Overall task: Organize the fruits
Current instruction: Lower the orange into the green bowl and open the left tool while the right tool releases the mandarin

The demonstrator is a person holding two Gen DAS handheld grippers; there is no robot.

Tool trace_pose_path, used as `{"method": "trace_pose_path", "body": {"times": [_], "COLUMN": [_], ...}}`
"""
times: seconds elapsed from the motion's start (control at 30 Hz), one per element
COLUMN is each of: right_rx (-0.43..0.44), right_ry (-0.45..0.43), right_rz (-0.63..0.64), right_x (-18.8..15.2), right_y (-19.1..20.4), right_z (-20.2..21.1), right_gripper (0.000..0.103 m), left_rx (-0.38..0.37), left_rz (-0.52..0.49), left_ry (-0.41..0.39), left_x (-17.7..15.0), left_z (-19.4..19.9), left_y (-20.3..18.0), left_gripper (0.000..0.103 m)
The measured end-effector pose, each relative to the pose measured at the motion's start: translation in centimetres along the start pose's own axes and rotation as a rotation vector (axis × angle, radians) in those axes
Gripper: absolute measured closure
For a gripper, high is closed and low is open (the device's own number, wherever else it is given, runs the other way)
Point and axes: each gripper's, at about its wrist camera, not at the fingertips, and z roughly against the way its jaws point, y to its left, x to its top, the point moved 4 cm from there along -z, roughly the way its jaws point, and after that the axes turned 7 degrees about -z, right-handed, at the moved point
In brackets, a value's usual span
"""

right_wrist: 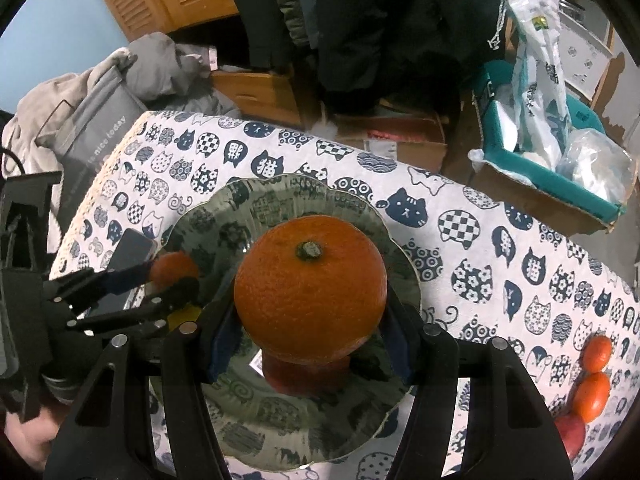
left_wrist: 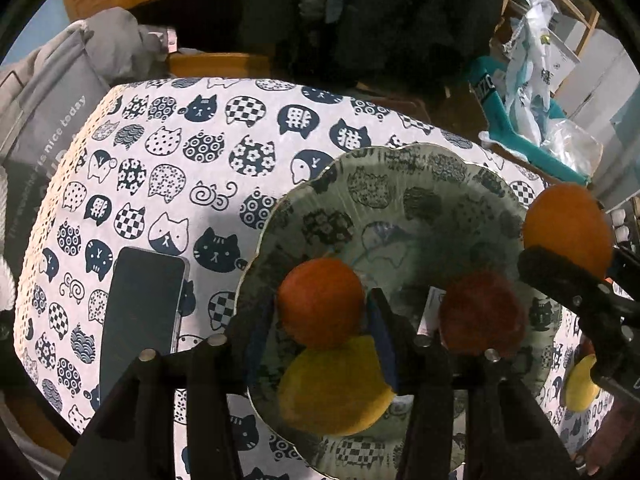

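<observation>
We see the counter [left_wrist: 168,184] covered by a white cloth printed with dark cat heads. In the left wrist view a glass plate [left_wrist: 400,176] with a scalloped rim sits on it right of centre, and a dark phone [left_wrist: 140,312] lies flat just beside the plate at lower left. At the right wrist view's lower right edge, two small oranges [right_wrist: 594,376] and a red fruit [right_wrist: 572,432] rest on the cloth.

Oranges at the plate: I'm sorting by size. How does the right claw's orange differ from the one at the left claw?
The large orange is clearly bigger than the small orange. The large orange is gripped in the right claw, off the plate; the small orange lies low on the plate by the lemon. Both are round, orange-skinned.
</observation>
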Motion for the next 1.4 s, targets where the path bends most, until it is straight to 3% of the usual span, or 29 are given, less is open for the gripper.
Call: {"method": "trace_pose_path", "body": {"times": [0.17, 0.8, 0.93, 1.4], "right_rx": [0.014, -0.002, 0.003, -0.048], "right_ry": [0.016, 0.090, 0.057, -0.088], "right_rz": [-0.005, 0.030, 0.034, 0.014], "right_x": [0.3, -0.3, 0.1, 1.7], "right_y": [0.3, 1.2, 1.4, 0.1], "right_z": [-0.7, -3.0, -2.2, 3.8], "right_gripper": [0.040, 0.037, 0.030, 0.030], "left_rx": [0.007, 0.015, 0.019, -0.023], "left_rz": [0.014, 0.087, 0.090, 0.112], "left_ry": [-0.042, -0.075, -0.079, -0.158], "left_x": [0.3, -0.4, -0.3, 0.4], "left_z": [1.3, 4.1, 4.5, 8.5], "left_y": [0.6, 2.7, 2.5, 1.2], "left_gripper": [0.035, 0.034, 0.029, 0.028]}}
